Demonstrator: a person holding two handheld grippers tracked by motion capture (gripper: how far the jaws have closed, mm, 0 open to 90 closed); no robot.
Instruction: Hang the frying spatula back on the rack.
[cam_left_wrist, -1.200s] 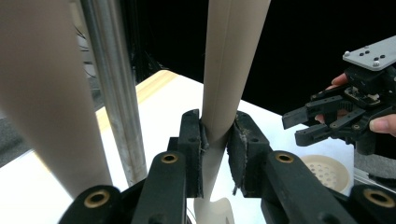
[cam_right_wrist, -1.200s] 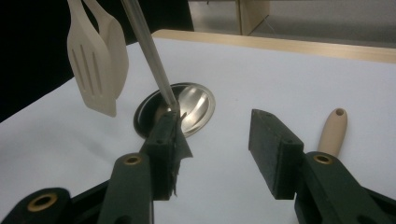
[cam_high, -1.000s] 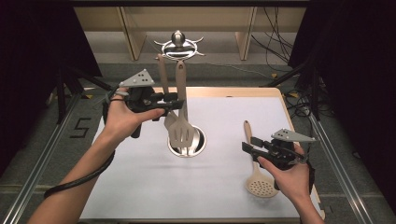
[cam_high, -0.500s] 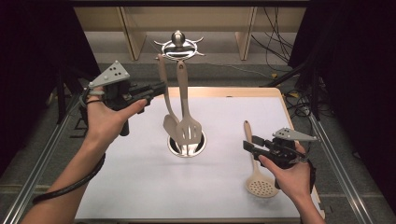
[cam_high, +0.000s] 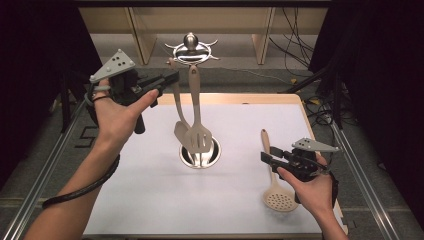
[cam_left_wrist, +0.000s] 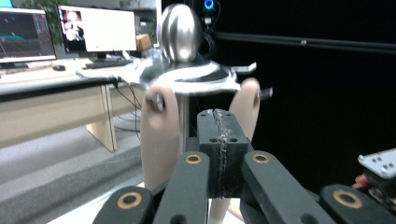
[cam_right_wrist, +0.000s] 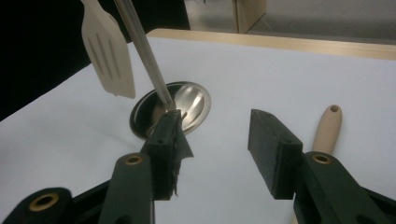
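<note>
1. My left gripper (cam_high: 167, 80) hangs by the rack (cam_high: 191, 50) top, jaws having just closed together on nothing; I judge the hanging there is done and the hand is free.
2. Two utensils dangle from the rack's hooks: a spatula (cam_high: 180, 132) and a slotted turner (cam_high: 198, 140), blades over the steel base (cam_high: 212, 159).
3. One skimmer (cam_high: 279, 199) lies flat on the mat (cam_high: 150, 190) at the right, likely next to hang.
4. My right gripper (cam_high: 266, 159) waits just beside its handle, jaws apart, holding nothing.
</note>
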